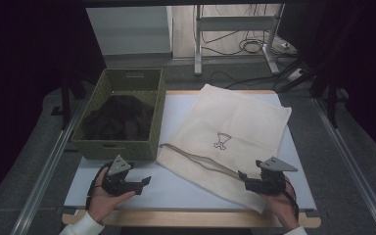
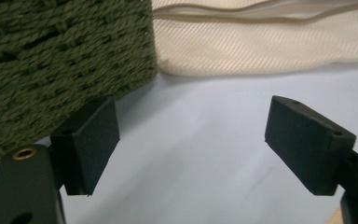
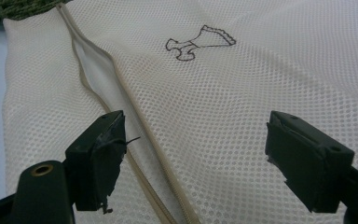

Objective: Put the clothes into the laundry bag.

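- Right hand-held gripper (image 1: 245, 177) is hovering wide open and empty, the cream mesh bag (image 1: 235, 127) lying right under it, zipper (image 3: 135, 140) running away ahead-left.
- Left hand-held gripper (image 1: 144, 182) is waiting open; green basket (image 1: 127, 147) of dark clothes (image 1: 120, 117) just ahead.
- White worktop (image 1: 176, 188) is sitting in a dim room.

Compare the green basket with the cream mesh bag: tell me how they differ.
The green basket is woven, stiff and stands upright with walls; the cream mesh bag is soft, fine-holed and lies flat. The basket holds dark clothing; the bag looks flat and unfilled, its zipper partly open. The bag bears a small drawn outline; the basket is plain. Both rest on the white table surface.
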Available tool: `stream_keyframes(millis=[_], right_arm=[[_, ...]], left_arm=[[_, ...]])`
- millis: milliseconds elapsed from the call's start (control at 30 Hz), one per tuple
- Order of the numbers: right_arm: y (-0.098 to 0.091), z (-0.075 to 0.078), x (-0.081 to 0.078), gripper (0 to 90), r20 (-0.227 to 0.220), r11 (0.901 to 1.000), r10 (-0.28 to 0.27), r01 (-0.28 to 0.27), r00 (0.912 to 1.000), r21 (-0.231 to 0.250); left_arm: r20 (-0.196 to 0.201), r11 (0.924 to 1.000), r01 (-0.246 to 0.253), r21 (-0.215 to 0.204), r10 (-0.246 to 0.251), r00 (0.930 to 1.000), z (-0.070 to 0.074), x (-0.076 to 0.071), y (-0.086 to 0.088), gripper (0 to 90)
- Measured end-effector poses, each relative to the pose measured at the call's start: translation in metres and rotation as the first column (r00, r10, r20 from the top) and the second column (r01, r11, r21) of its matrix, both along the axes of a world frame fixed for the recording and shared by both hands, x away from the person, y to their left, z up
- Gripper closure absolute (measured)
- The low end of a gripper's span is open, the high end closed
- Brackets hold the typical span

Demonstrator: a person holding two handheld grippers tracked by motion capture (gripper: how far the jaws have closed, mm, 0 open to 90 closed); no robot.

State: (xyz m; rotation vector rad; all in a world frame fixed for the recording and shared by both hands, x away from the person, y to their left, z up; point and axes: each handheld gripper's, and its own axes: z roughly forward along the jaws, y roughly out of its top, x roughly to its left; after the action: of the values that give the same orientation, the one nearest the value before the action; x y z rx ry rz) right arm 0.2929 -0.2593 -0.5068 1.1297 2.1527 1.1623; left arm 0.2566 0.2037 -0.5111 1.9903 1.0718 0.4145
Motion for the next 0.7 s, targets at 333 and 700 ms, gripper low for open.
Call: stream_keyframes(millis=[333,700], right_arm=[[-0.0002,0.0025,-0.0006,21.2,0.003,0.9999,0.006,-0.006,1.0000,-0.014],[0.0026,0.0008,0.0003,23.5,-0.017,0.9998,0.002,-0.003,0.9999,-0.021]], left_arm=[[0.001,0.9997,-0.015,-0.021,0.015,0.9999,-0.0063,-0.0002,0.0020,18.5],[0.008,0.9999,-0.012,0.012,0.012,0.9999,-0.0068,-0.0007,0.0013,19.6]])
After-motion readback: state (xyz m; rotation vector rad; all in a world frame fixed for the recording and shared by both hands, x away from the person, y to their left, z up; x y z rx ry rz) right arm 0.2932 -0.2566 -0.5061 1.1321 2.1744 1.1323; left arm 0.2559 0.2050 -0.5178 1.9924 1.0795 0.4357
